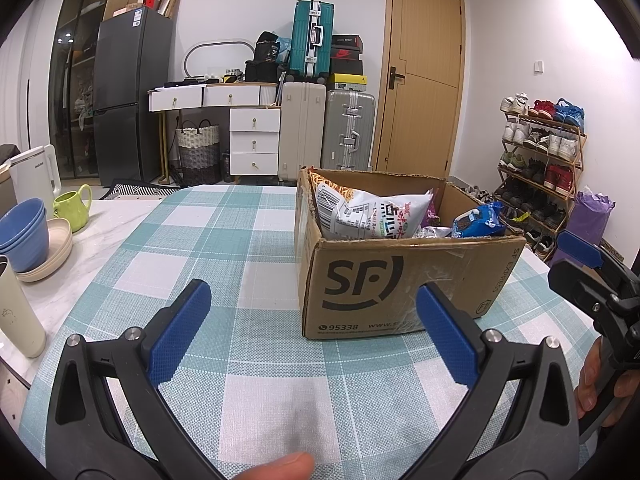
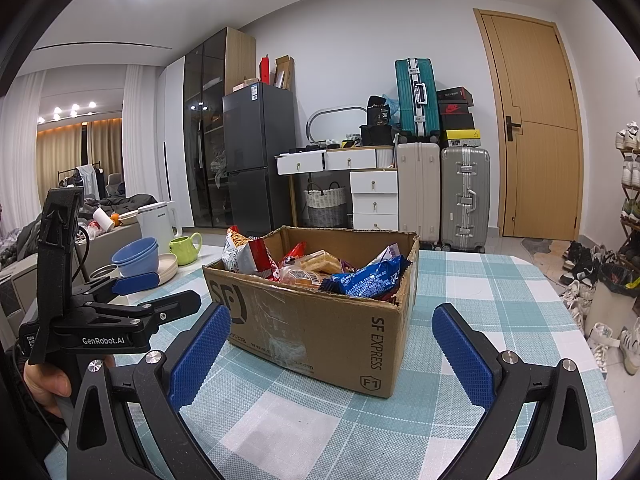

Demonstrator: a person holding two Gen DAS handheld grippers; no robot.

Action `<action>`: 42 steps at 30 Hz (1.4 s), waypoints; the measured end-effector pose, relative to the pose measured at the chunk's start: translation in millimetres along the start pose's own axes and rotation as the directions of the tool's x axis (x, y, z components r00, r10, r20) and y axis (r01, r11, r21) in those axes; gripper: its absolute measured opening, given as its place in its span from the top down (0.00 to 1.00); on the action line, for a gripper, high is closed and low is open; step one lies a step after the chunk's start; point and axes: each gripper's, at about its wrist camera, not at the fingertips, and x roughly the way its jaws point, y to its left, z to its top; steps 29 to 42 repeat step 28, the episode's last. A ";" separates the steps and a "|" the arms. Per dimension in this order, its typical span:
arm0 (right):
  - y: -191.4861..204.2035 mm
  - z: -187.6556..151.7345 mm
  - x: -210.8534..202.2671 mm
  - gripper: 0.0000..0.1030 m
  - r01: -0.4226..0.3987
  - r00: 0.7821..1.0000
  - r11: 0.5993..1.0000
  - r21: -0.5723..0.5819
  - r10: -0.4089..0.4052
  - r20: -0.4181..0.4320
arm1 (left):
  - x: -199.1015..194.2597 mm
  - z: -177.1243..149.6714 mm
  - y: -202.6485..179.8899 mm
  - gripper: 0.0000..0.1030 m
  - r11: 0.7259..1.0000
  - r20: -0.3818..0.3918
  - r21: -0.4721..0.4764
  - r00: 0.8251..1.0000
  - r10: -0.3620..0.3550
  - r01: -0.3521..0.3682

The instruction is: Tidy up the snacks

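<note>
Both grippers hover low over the desk (image 1: pixel 248 248), which wears a teal-and-white checked cloth. The left gripper (image 1: pixel 312 328) has its blue-padded jaws spread wide, nothing between them, the cloth showing through the gap. The right gripper (image 2: pixel 332 350) is the same story: jaws wide apart and empty.

The brown cardboard shipping box (image 1: pixel 400 280) stands open-topped on the cloth, at about one o'clock from the left gripper and dead ahead at twelve from the right one, apart from both. Inside it the snacks are piled: a white crinkly snack bag (image 1: pixel 372 212) leaning at the box's left, a blue foil packet (image 2: pixel 368 280) poking over the near rim, a red-and-white chip bag (image 2: pixel 246 256) at the far left corner.

Off at nine o'clock sit stacked blue bowls (image 1: pixel 24 232) and a lime-green ceramic mug (image 1: pixel 72 210).
</note>
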 end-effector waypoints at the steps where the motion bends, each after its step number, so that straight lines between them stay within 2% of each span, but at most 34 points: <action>1: 0.3 -0.2 0.2 0.00 0.000 1.000 1.000 0.000 0.000 0.000 | 0.2 -0.1 -0.1 0.01 1.000 0.000 0.001 1.000 0.000 0.000; 42: 0.6 -0.7 0.1 0.00 0.000 1.000 1.000 -0.001 0.000 0.000 | -1.0 -0.9 1.6 0.01 1.000 -0.001 -0.005 1.000 -0.003 0.003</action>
